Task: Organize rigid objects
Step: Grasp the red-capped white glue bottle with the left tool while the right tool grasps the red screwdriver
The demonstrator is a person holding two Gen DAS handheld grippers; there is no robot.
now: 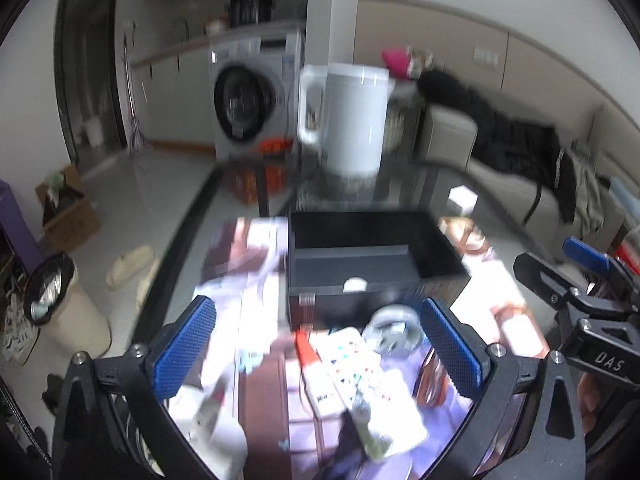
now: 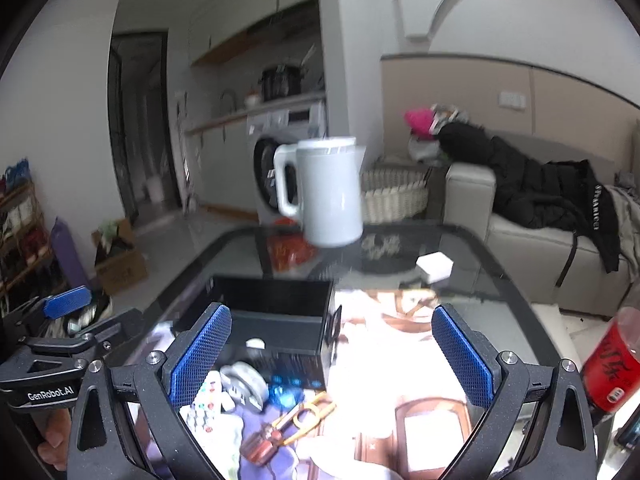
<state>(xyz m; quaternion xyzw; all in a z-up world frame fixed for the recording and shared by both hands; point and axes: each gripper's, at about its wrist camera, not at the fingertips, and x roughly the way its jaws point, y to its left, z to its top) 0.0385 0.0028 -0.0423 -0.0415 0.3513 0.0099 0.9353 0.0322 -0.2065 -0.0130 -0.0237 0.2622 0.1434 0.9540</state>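
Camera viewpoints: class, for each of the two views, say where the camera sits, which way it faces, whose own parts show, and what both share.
Left wrist: on the left gripper, facing across the glass table; the right gripper shows at its right.
Right wrist: on the right gripper, facing likewise; the left gripper shows at its left.
Shared: black box, white jug.

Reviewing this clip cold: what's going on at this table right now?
A person holds a gripper in each hand over a cluttered glass table. The left gripper and right gripper are both open and holding nothing. An open black box sits ahead of them with one small white item inside. Loose items, including a remote control, lie in front of the box. A white kettle stands further back. The frames are blurry, so the finer items are hard to identify.
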